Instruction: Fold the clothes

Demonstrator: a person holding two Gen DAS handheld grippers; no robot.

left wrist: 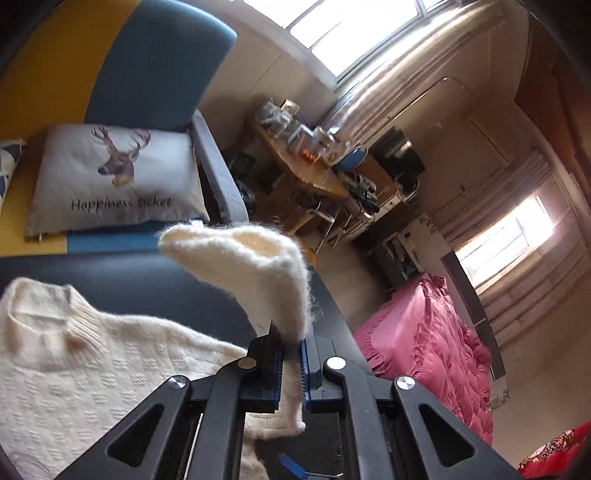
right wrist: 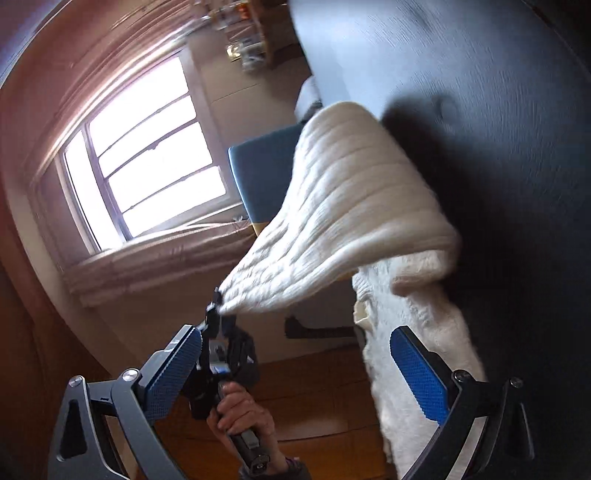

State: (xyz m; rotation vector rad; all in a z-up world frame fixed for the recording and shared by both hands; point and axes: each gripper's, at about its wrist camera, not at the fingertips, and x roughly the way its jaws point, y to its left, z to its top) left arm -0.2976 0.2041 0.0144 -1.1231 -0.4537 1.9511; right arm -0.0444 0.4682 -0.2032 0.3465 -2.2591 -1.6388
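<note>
On the dark table (left wrist: 155, 280) the cream knitted sweater (left wrist: 74, 369) lies spread, its ribbed collar toward the deer cushion (left wrist: 114, 181) that leans on the blue-and-yellow sofa (left wrist: 159, 62) just beyond the table's far edge. Past the table's right edge a pink quilt (left wrist: 424, 339) covers a bed, and farther off stands a cluttered wooden desk (left wrist: 306, 170) below a bright window (left wrist: 354, 26).

One edge of the sweater is lifted off the table and arches up in a fuzzy fold. The left gripper (left wrist: 291, 354) has it: its jaws are nearly closed, clamping that raised fabric between the blue pads (left wrist: 303, 360). From the right wrist view the same left gripper (right wrist: 218, 314) shows beyond the table's edge, pulling the sweater (right wrist: 332, 221) taut, with the person's hand (right wrist: 240, 413) around its handle.

The right gripper (right wrist: 295, 373) hangs beside the table edge with its jaws spread wide, nothing between the blue pads (right wrist: 417, 373); the right-hand pad sits just over the part of the sweater draped along the edge.
</note>
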